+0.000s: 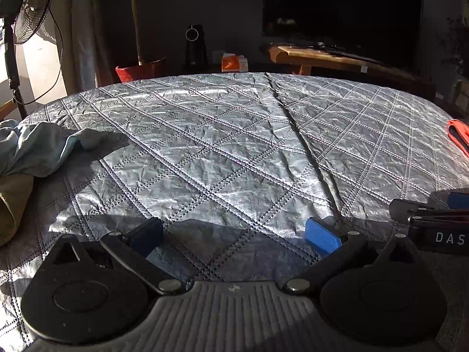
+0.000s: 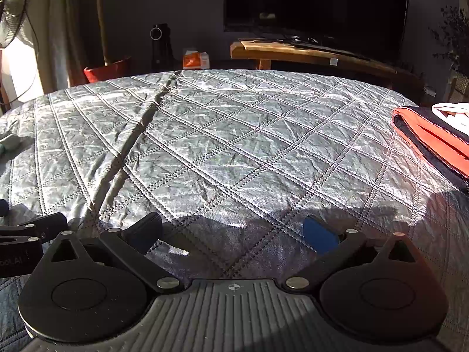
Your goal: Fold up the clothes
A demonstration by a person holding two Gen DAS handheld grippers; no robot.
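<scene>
Across the silver quilted cover [image 1: 222, 146] that is spreading over the work surface, both tools are hovering low near the front edge with nothing between their fingers. The left gripper [image 1: 234, 236] is standing wide open, its blue pads far apart and gripping nothing, and the right gripper [image 2: 234, 234] is doing the same just beside it, jaws spread and empty. The clothes are waiting off to the sides: a rumpled pale blue garment [image 1: 35, 146] is lying in a heap at the far left of the cover, touching an olive-tan piece [image 1: 11, 205] that is sagging at the left edge, while an orange and dark folded garment [image 2: 433, 143] is sitting flat at the far right with something white [image 2: 451, 111] resting on it. The blue garment is looking light, thin and limp, so it is probably going to slump and drag along the cover rather than keep any shape; taking it by a hem or a corner with each tool, well apart, seems the surest way to spread it flat. The crinkled cover may be catching the cloth a little as it is sliding. A standing fan [image 1: 26, 8] and a potted plant [image 1: 140, 70] are sitting beyond the surface.
</scene>
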